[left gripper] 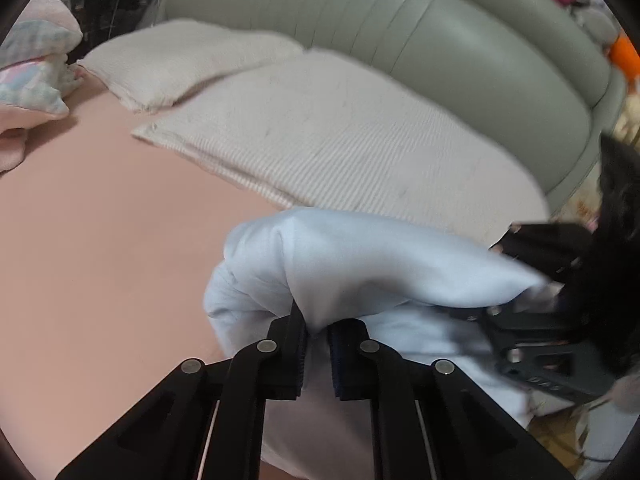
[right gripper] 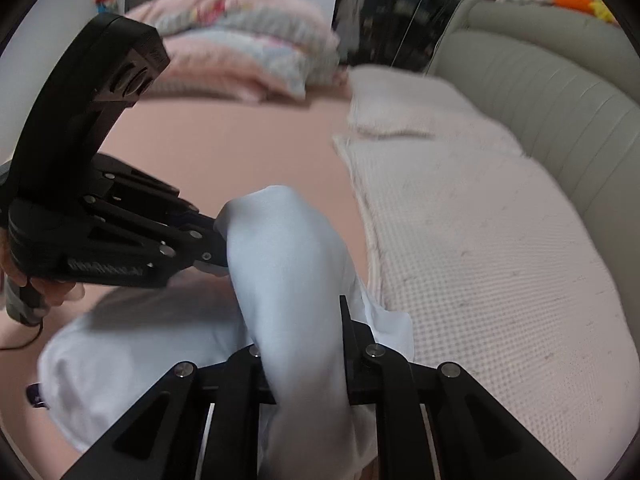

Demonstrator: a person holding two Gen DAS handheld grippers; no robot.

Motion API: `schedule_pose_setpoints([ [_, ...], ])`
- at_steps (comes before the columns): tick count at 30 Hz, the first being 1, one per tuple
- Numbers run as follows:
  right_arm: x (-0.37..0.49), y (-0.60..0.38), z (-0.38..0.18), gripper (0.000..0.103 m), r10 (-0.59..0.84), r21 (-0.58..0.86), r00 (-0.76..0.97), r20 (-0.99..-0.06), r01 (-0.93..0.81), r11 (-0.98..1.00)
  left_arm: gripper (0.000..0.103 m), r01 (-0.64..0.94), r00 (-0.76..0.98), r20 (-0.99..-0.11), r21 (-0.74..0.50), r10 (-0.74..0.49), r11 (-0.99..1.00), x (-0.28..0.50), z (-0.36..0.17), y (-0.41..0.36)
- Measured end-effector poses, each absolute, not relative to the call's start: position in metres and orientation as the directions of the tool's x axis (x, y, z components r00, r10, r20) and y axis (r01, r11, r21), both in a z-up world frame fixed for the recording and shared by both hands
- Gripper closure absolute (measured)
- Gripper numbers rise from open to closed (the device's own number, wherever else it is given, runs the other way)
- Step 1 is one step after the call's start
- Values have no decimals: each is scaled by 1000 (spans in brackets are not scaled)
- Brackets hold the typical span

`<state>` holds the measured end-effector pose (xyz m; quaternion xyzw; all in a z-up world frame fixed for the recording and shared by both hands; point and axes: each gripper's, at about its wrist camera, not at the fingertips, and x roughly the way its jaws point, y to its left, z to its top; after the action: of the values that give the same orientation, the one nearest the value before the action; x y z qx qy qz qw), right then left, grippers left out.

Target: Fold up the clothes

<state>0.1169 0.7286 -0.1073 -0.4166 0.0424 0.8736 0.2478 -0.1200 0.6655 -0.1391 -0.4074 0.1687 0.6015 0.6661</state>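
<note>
While both grip – left claw | right claw clenched on pale-blue garment | writing unreadable

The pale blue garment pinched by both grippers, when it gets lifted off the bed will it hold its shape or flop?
Probably flop: the pale blue garment already bulges and droops between the left gripper and the right gripper. It looks thin and light, so the loose part on the pink sheet should trail. The smooth cloth might slip from a shallow pinch.
</note>
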Motion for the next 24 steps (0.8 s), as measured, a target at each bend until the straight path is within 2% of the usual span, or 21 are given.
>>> schedule_pose_setpoints([
  [8, 175, 667, -78, 91, 366, -40, -643, -672, -462, -886, 95, -937, 211, -663, -348, 719, -46, -91, -101, 616],
  [10, 180, 660, -81, 91, 362, -49, -657, -661, -444, -895, 95, -933, 234, -638, -360, 733, -16, -77, -89, 595],
  [14, 192, 642, -83, 90, 352, -63, -680, -643, -411, -910, 95, -943, 231, -650, -333, 724, 1, -55, -90, 579],
  [24, 162, 643, -108, 91, 354, -134, -675, -647, -356, -925, 95, -898, 252, -640, -434, 726, -71, -47, -88, 537],
])
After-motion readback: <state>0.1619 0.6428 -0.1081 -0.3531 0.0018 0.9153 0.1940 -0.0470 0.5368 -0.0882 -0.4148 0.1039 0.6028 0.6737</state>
